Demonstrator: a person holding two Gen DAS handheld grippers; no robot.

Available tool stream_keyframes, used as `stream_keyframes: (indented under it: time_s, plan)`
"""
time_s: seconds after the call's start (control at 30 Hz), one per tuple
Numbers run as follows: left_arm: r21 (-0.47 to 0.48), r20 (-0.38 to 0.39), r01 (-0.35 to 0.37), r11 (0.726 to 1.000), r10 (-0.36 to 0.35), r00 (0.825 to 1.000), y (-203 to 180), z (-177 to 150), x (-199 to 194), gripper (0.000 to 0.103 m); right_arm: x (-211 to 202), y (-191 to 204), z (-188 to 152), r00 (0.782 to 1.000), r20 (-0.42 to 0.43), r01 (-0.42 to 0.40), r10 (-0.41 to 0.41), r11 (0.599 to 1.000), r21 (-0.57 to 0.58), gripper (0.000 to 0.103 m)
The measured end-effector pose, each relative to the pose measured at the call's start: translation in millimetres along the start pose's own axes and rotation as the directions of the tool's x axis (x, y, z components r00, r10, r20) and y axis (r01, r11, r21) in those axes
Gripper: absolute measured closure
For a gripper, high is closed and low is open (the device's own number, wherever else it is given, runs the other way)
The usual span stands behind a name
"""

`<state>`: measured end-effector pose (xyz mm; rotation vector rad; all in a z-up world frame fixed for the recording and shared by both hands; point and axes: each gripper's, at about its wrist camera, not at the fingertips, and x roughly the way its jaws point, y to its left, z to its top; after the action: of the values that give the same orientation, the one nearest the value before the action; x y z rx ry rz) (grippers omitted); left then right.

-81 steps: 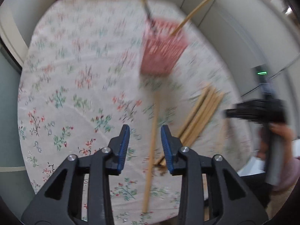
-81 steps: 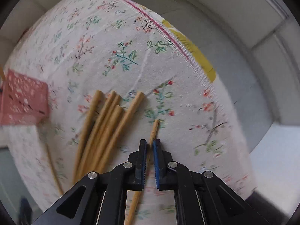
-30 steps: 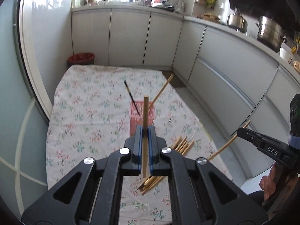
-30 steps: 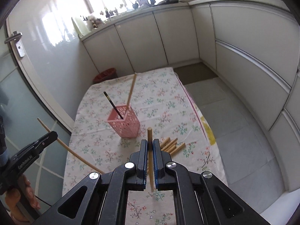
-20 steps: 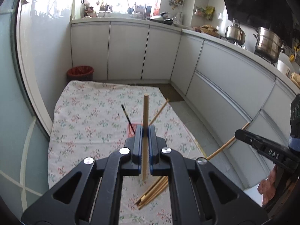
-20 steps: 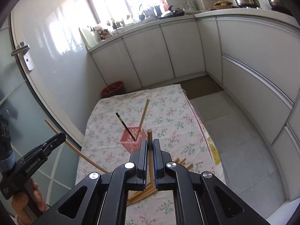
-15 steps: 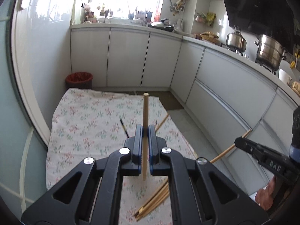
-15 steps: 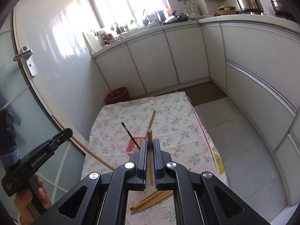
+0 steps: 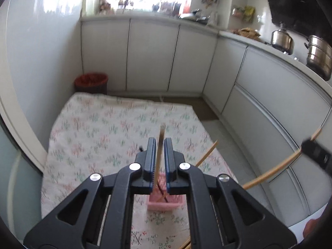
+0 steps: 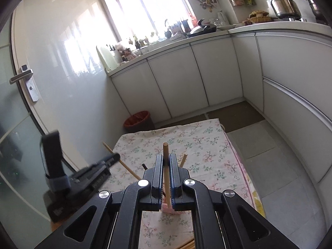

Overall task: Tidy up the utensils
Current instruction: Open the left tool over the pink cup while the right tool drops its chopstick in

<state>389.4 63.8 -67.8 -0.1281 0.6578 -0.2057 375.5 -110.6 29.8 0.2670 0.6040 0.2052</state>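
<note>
— Pink basket [image 9: 166, 204]: one, standing on the floral cloth [image 9: 93, 134]. Where's the left gripper [image 9: 159, 143]?

— Directly above the basket. Its jaws are opening, with a bamboo chopstick [image 9: 161, 132] between them and a gap showing on both sides of it. The pads no longer press on it.

— Axis?

— Near vertical, top leaning slightly away from the camera. The lower end is down at the basket mouth and the shaft is blurred.

— Right gripper [image 10: 166, 157]?

— Clamped tight on a second bamboo chopstick [image 10: 165, 148]. Long axis upright, blunt end up, just proud of the pad tips. From its own camera the lower end lines up over the basket [image 10: 168, 207]. From the left wrist view it sits well to the right of the basket, with its stick slanting down towards the basket.

— Count?

— Two grippers and two sticks between jaws. Already standing in the basket are one pale stick [image 9: 207, 153] leaning out to the right and one dark stick [image 9: 141, 148] leaning left, only its tip visible. Loose sticks [image 9: 185, 244] lie on the cloth on the near side of the basket, cut by the frame edge, so I can't count them.
</note>
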Motion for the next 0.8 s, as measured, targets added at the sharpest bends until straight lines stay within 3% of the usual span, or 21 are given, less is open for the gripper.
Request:
stream_keyframes:
  time_s: [0.13,0.27,0.43,0.63,0.67,0.73,0.77,0.8]
  plan:
    - [-0.058,0.066,0.022,0.998,-0.018,0.998,19,-14,-34,0.086,15,10,2,1.0,0.018,-0.007,0.007,1.0,-0.023,0.098]
    - [-0.131,0.134,0.019,0.991,-0.001,0.991,38,-24,-73,0.069,27,21,5,0.999,0.033,-0.011,0.012,0.999,-0.05,0.098]
    - [-0.219,0.175,0.031,0.975,0.008,0.985,65,-38,-98,0.069,54,36,4,0.998,0.055,0.009,-0.004,0.995,-0.096,0.098]
    - [-0.204,0.137,0.012,0.979,0.016,0.99,70,-42,-85,0.068,87,40,-24,1.0,0.021,0.001,0.002,0.991,-0.136,0.095]
    - [-0.194,0.125,0.009,0.981,0.015,0.992,68,-43,-81,0.068,88,40,-28,1.0,0.022,0.003,0.0,0.991,-0.136,0.088]
    - [-0.182,0.111,0.01,0.983,0.011,0.994,66,-45,-79,0.065,87,39,-36,1.0,0.021,0.009,-0.006,0.992,-0.129,0.062]
    - [-0.177,0.108,0.013,0.984,0.006,0.994,65,-46,-80,0.061,85,38,-37,0.999,0.033,0.012,-0.008,0.992,-0.125,0.044]
    - [-0.17,0.106,0.013,0.985,0.005,0.994,62,-46,-80,0.059,76,36,-40,0.997,0.074,0.024,-0.015,0.993,-0.113,0.033]
